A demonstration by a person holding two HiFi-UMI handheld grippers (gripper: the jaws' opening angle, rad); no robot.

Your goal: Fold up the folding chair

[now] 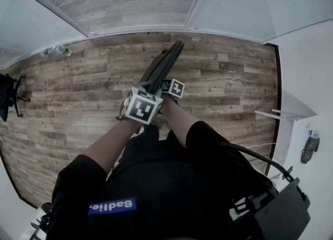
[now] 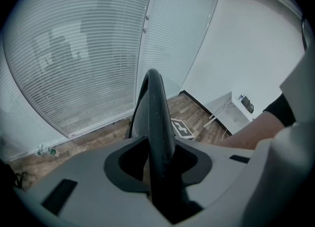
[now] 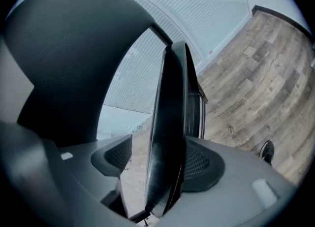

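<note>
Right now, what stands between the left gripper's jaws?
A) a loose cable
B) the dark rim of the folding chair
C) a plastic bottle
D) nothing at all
B: in the left gripper view the folding chair shows edge-on, its thin dark rim rising straight out of the slot between the jaws of the left gripper, which close on it.
</note>
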